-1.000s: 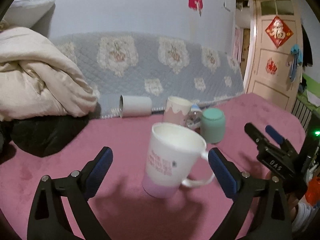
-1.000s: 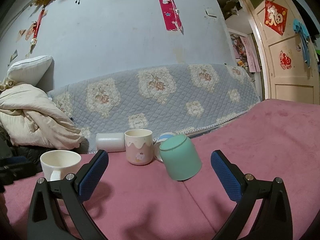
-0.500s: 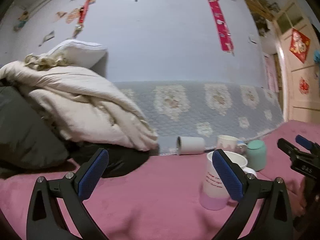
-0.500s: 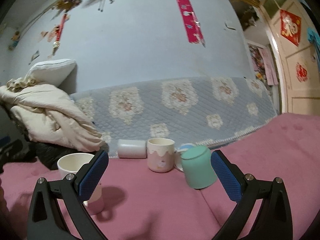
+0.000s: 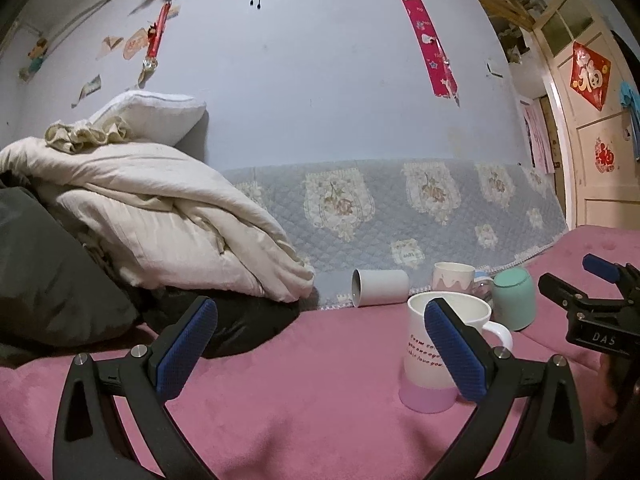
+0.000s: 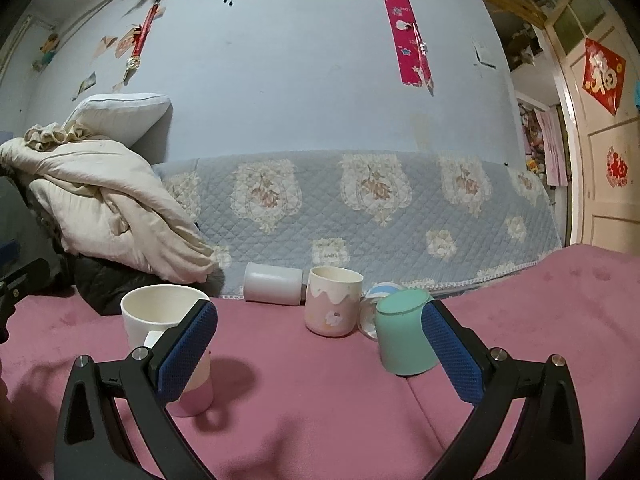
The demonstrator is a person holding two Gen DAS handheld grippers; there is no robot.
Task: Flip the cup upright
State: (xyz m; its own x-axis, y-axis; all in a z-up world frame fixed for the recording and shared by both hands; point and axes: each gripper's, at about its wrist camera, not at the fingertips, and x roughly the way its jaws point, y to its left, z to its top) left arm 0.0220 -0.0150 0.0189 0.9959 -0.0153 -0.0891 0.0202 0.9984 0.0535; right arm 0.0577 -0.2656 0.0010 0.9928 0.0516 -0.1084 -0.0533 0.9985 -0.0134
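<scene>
A white mug with a pink base (image 5: 432, 356) stands upright on the pink cover, just behind my left gripper's right finger; it also shows at the left of the right wrist view (image 6: 160, 320). My left gripper (image 5: 320, 344) is open and empty. A mint green cup (image 6: 402, 330) stands upside down just inside my right gripper's right finger. My right gripper (image 6: 320, 352) is open and empty; it also shows at the right edge of the left wrist view (image 5: 580, 284). A white cup (image 6: 272, 289) lies on its side at the back.
A pink and cream cup (image 6: 333, 306) stands upright beside the green cup, with a small glass item (image 6: 370, 314) between them. A pile of cream bedding (image 5: 152, 220) and a dark garment (image 5: 224, 320) lie at the left. A quilted grey cover (image 6: 380, 208) rises behind.
My left gripper drew back from the white mug and swung left, so the mug now sits at its right finger. My right gripper backed off slightly from the green cup.
</scene>
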